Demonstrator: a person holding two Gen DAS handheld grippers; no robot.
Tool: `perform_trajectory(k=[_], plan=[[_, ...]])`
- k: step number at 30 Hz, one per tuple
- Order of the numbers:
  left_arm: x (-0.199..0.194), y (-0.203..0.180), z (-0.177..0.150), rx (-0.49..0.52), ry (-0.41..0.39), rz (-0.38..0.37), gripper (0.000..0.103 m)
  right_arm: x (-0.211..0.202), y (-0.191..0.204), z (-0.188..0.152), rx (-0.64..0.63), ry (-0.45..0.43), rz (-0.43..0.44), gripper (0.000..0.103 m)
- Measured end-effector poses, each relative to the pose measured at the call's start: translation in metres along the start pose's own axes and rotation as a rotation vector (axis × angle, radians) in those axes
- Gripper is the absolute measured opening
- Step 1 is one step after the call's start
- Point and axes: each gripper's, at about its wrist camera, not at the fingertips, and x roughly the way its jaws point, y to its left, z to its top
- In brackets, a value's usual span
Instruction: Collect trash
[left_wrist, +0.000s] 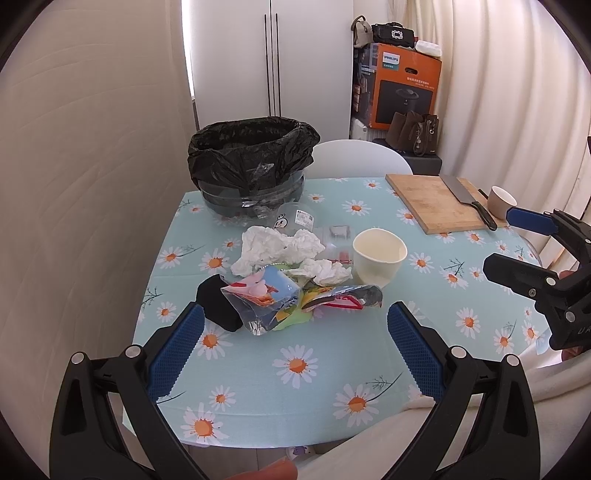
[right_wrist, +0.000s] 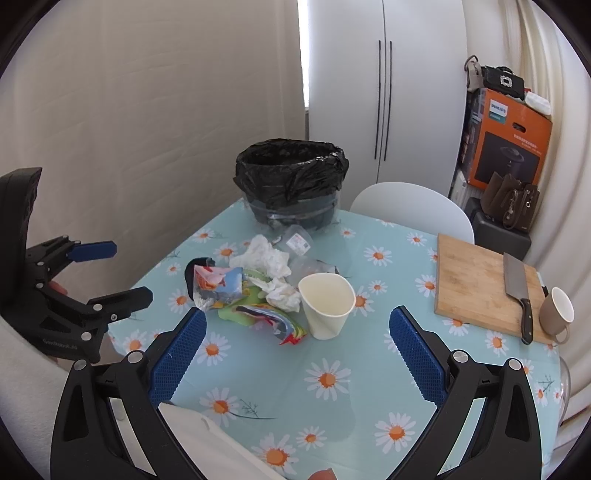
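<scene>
A pile of trash lies mid-table: crumpled white tissues (left_wrist: 280, 247) (right_wrist: 271, 258), colourful snack wrappers (left_wrist: 266, 295) (right_wrist: 221, 286), a black item (left_wrist: 218, 306), clear plastic packaging (left_wrist: 299, 218) and a dented white paper cup (left_wrist: 378, 256) (right_wrist: 327, 304). A bin lined with a black bag (left_wrist: 251, 162) (right_wrist: 291, 181) stands behind the pile. My left gripper (left_wrist: 295, 317) (right_wrist: 122, 269) is open and empty, in front of the pile. My right gripper (right_wrist: 297, 321) (left_wrist: 498, 236) is open and empty, near the cup.
A wooden cutting board (left_wrist: 432, 205) (right_wrist: 476, 280) with a cleaver (left_wrist: 469, 199) (right_wrist: 519, 291) and a beige mug (left_wrist: 500, 201) (right_wrist: 556, 310) sit at the right of the daisy tablecloth (left_wrist: 295, 369). A white chair (left_wrist: 358, 157) stands behind the table. The wall is close on the left.
</scene>
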Motion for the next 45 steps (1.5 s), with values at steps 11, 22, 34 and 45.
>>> perform_trajectory(k=[11,22,34,45], plan=[[0.003,0.0,-0.001,0.004,0.006,-0.004,0.097,0.001,0.001,0.0,-0.005,0.003,0.008,0.095],[0.005,-0.003,0.001,0.01,0.009,-0.01,0.097,0.003,-0.001,0.001,-0.012,0.007,0.022,0.095],[0.012,-0.015,0.003,0.033,0.031,0.001,0.097,0.004,-0.012,0.004,-0.048,0.001,0.04,0.095],[0.013,-0.031,-0.006,-0.018,0.07,0.008,0.097,0.01,-0.026,0.002,-0.113,0.042,0.144,0.095]])
